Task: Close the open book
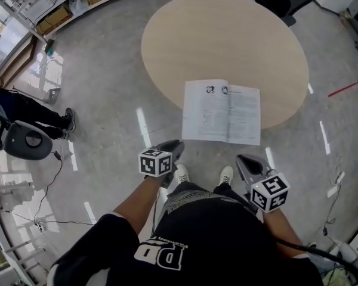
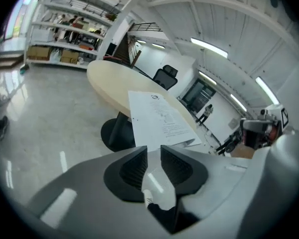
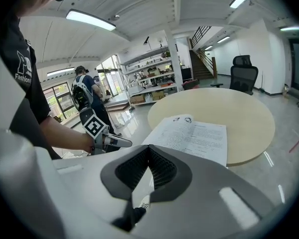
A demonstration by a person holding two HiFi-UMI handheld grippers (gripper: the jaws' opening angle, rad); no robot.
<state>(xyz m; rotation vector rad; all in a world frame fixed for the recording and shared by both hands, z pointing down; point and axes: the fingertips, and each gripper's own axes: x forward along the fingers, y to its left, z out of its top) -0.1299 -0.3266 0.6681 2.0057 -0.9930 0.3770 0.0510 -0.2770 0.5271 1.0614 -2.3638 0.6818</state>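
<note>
**A:** Head view first. Where's the book?

**B:** The open white book of printed paper pages lies flat on the near side of the round pale wooden desk. Its near edge juts past the rim. The left tongs and the right tongs both hang over the grey polished floor, near the book but not touching it.

**A:** And the left gripper view?

**B:** The left tongs are spread, with a clear gap between the pads and nothing in it. The book is ahead, overhanging the desk.

**A:** Right gripper view?

**B:** The right tongs are pressed together at the tips and pinch nothing. The book lies open ahead on the desk. The left tongs show at the left, and a black office chair stands beyond the desk.
</note>
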